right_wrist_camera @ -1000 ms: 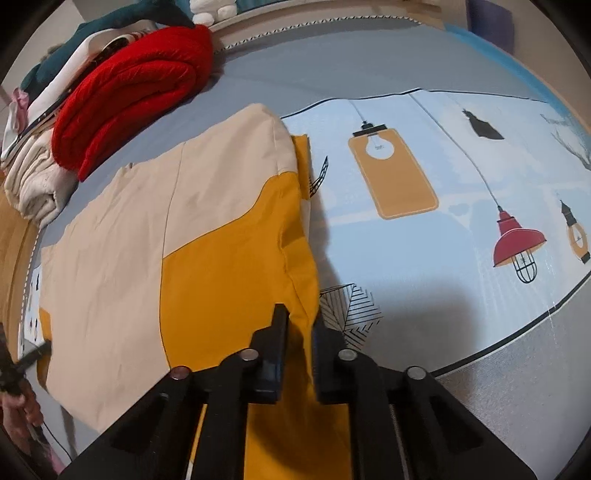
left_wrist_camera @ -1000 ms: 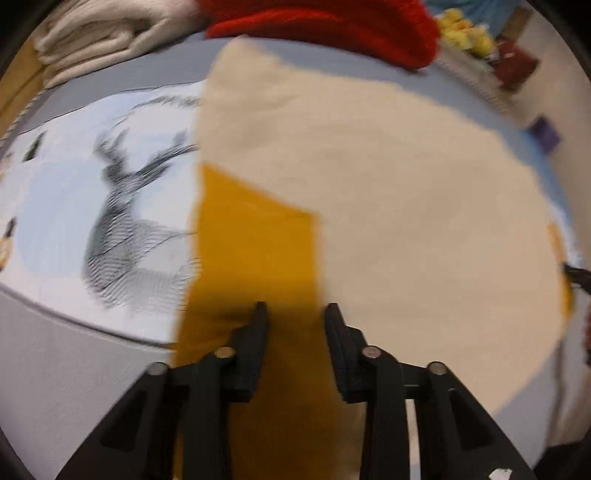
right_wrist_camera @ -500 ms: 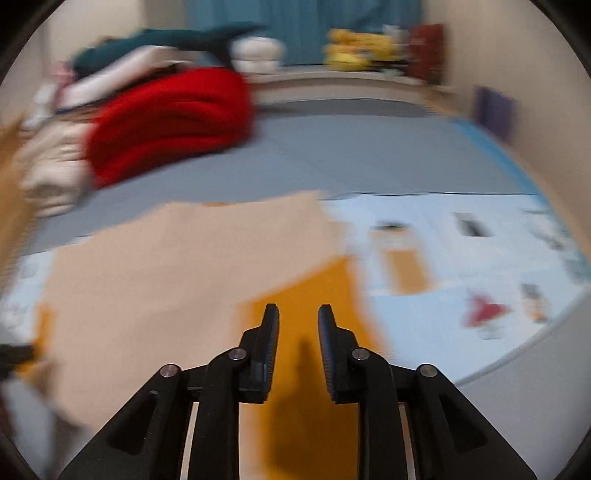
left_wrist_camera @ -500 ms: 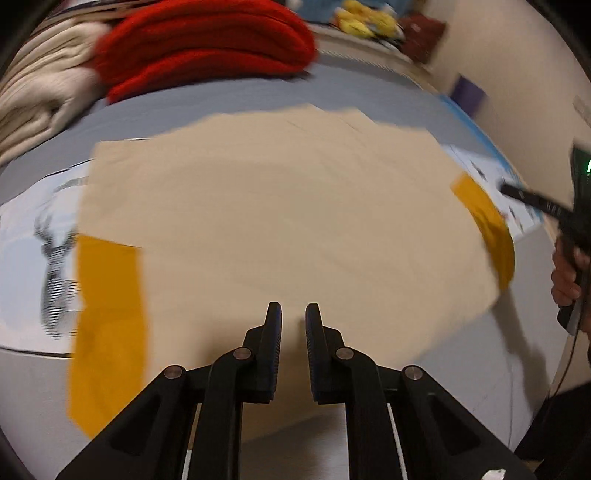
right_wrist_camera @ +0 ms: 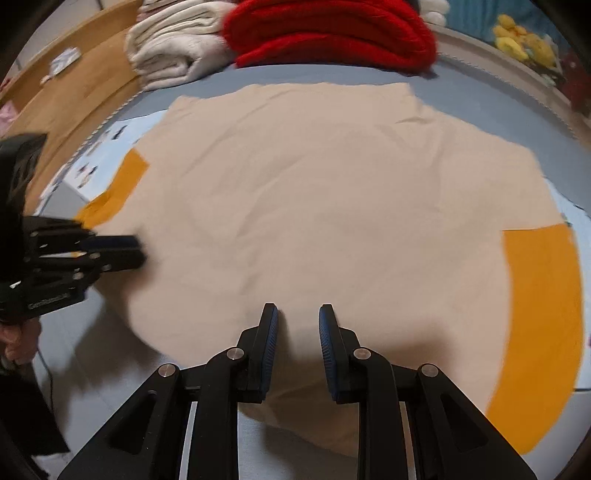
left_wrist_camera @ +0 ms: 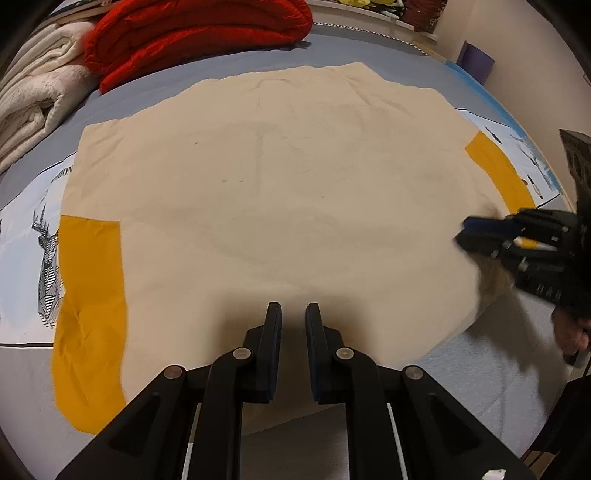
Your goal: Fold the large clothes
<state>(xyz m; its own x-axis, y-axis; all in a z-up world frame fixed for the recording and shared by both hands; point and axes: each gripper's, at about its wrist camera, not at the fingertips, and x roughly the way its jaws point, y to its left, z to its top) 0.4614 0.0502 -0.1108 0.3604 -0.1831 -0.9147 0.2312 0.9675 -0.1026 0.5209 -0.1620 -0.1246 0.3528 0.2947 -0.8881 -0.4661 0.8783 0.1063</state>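
Observation:
A large beige garment (left_wrist_camera: 280,184) with mustard-yellow sleeves (left_wrist_camera: 88,314) lies spread flat on the bed; it also shows in the right wrist view (right_wrist_camera: 332,206). My left gripper (left_wrist_camera: 293,314) hovers over its near hem, jaws slightly apart and empty. My right gripper (right_wrist_camera: 298,314) is over the near hem further right, jaws open and empty. Each gripper appears in the other's view, the right one (left_wrist_camera: 461,236) at the right edge, the left one (right_wrist_camera: 138,251) at the left edge.
A folded red blanket (left_wrist_camera: 192,29) and folded white blankets (left_wrist_camera: 33,99) are stacked at the bed's far side. The printed bedsheet (left_wrist_camera: 33,236) shows around the garment. A wooden bed frame (right_wrist_camera: 74,92) runs along the left.
Both grippers let go of the yellow sleeves and swung inward over the beige body. The garment now lies flat with sleeves spread to both sides.

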